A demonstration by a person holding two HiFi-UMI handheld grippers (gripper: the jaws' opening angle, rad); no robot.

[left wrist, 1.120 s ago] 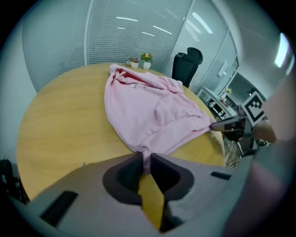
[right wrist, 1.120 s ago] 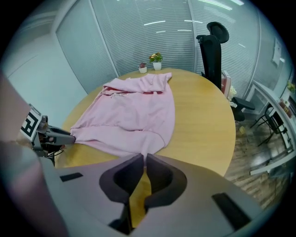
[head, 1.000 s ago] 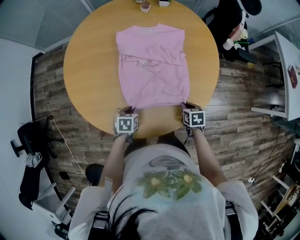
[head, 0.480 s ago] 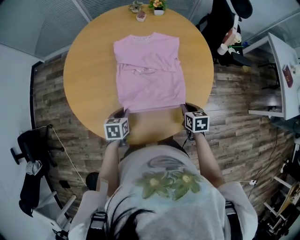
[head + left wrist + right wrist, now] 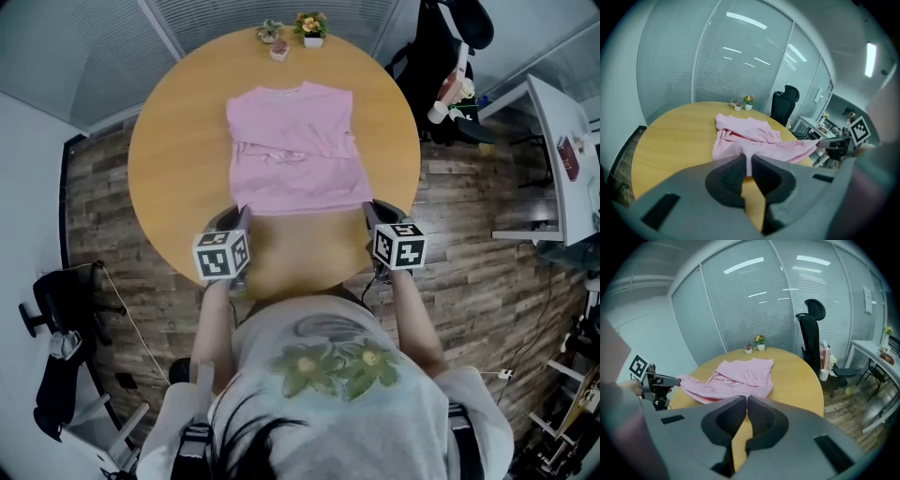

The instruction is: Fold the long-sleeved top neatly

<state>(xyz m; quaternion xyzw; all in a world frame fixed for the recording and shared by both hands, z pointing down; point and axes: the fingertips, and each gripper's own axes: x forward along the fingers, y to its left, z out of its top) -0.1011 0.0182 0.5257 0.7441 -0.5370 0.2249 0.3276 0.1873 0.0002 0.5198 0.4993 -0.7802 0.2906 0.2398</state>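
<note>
Left gripper (image 5: 241, 214): jaws closed almost fully, with a pinch of pink fabric clamped between the pads. This is the near left hem corner of the long-sleeved top (image 5: 294, 150). The left gripper view confirms it, with cloth rising straight out of the narrow gap.

Right gripper (image 5: 373, 207): jaws closed to a thin seam on the near right hem corner. From the left gripper view the cloth runs taut across to the right gripper's tips.

The hem is held stretched between the two grippers and lifted clear of the round wooden table (image 5: 173, 141). The upper body of the garment lies flat on the tabletop beyond them. The grippers sit well apart, one at each corner, at the table's near edge just in front of the person.

Surface and room: the tabletop is plain light wood. Two small potted plants (image 5: 312, 25) stand at its far edge, just beyond the neckline and clear of it. The floor (image 5: 98, 178) is dark wood plank. A black office chair (image 5: 811, 333) stands off the table's far right side, with a white desk (image 5: 561, 141) further right. Glazed partitions with blinds (image 5: 754, 301) enclose the far side.

Orientation: neckline points away from the person toward the plants, hem toward the person. The long axis runs straight from the near edge to the far edge, roughly centred. The sleeves are folded inward across the chest.
</note>
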